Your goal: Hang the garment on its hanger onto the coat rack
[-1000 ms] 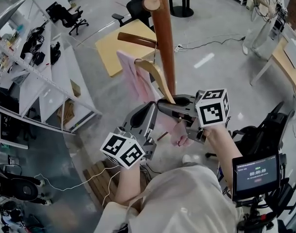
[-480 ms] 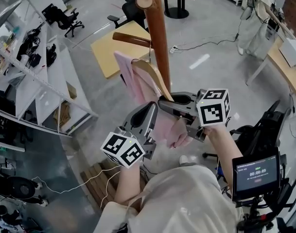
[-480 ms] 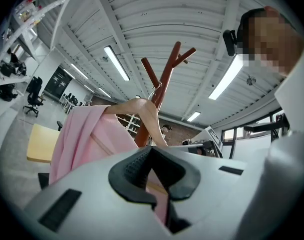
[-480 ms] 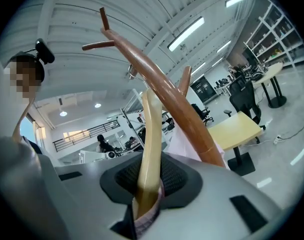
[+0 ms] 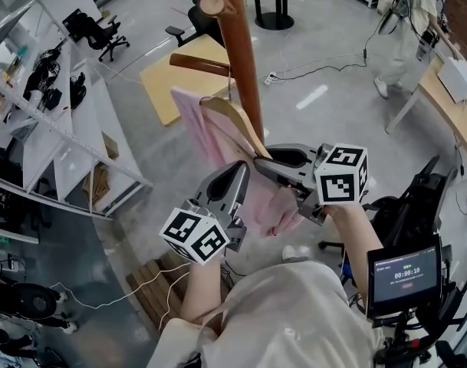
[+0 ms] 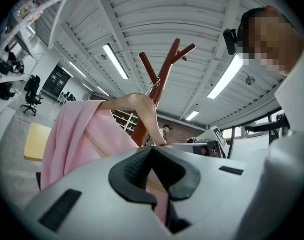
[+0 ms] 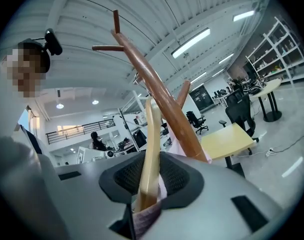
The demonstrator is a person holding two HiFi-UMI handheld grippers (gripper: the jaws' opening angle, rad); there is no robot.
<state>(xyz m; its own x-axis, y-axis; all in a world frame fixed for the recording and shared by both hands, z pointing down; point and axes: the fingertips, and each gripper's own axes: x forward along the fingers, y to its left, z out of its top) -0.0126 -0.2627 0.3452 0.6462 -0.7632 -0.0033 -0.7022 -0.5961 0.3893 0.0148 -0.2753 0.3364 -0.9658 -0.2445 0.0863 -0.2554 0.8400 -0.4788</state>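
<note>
Your right gripper (image 5: 265, 159) has its jaws clamped on the lower arm of the pale curved wooden hanger (image 5: 231, 117). In the right gripper view that arm (image 7: 152, 149) rises straight up out of the black pads, with a fold of cloth pinched in beside it. Your left gripper (image 5: 239, 176) sits just beside it, lower and to the left. In the left gripper view its jaws (image 6: 154, 176) are drawn in narrow on a strip of the pink fabric garment (image 6: 77, 134). The garment (image 5: 198, 129) drapes over the hanger's far shoulder and trails down between the two grippers. The hanger tilts up and away from you, right alongside the tall reddish-brown wooden coat rack pole (image 5: 237, 44). From the right gripper view the pole (image 7: 156, 89) leans just behind the hanger, with its pegs branching off above. The hanger's top is close to the pole, but I can't tell whether its hook is on a peg. A yellow tabletop (image 5: 172, 75) lies on the floor beyond, and white shelving (image 5: 57, 129) runs along your left.
</note>
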